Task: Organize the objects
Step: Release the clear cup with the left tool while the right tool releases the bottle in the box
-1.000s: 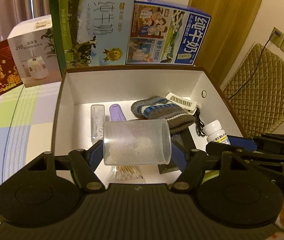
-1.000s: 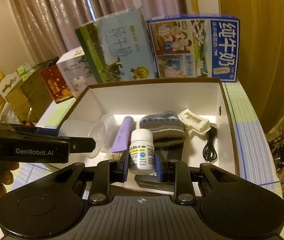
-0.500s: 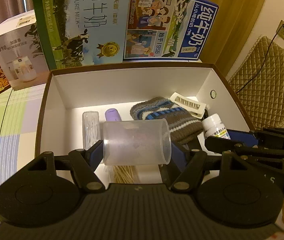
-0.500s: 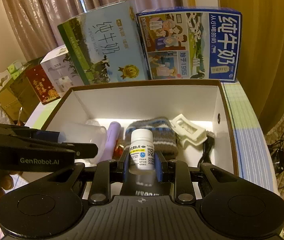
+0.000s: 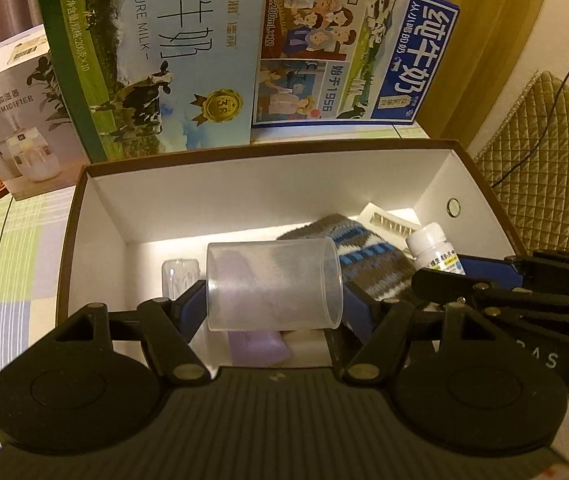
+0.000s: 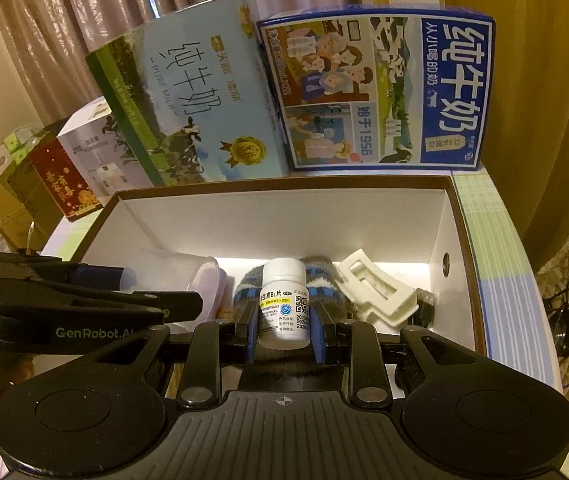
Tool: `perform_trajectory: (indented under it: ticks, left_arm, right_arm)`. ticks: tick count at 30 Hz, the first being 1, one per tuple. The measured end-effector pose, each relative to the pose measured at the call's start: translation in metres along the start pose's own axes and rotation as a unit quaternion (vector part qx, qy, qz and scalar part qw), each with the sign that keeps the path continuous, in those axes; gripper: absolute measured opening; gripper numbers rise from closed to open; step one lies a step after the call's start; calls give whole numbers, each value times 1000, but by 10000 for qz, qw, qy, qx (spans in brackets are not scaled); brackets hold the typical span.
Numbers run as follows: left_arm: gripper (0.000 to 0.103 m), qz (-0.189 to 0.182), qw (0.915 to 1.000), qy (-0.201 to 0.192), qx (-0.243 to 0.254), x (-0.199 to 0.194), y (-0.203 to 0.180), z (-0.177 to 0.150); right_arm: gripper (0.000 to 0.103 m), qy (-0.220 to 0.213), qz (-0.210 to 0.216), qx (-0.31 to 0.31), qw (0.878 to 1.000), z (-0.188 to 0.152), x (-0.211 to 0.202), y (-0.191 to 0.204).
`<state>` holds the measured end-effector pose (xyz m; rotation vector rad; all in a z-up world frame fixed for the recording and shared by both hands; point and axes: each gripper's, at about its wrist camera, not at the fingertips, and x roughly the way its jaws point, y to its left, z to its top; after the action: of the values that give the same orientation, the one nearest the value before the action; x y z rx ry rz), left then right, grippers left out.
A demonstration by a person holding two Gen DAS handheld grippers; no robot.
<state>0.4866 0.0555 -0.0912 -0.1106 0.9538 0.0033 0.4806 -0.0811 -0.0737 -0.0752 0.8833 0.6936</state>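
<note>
Box (image 5: 244,200): brown rim, white walls, open on the checked tablecloth, milk cartons (image 5: 156,56) upright just behind it.
Left gripper (image 5: 274,300): clamped on a clear plastic cup (image 5: 272,284), tipped sideways above the box.
Right gripper (image 6: 283,320): squeezing a white pill bottle (image 6: 284,304), upright over the box.
Knit hat (image 5: 368,256): lying inside, beside a white clip (image 6: 376,288).
</note>
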Motion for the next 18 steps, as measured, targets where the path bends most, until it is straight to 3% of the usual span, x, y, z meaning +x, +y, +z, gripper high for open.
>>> perform_trajectory:
  ticks: [11, 13, 18]
  left_arm:
    - [68, 12, 9999, 51, -149, 16, 9, 9]
    - [74, -27, 9998, 62, -196, 16, 11, 9]
    - [78, 9, 9996, 37, -270, 11, 17, 11]
  right_arm:
    - [24, 18, -25, 19, 10000, 11, 14, -2]
    - [24, 33, -11, 41, 10000, 12, 15, -2]
    - [24, -3, -30, 9, 10000, 13, 18, 1]
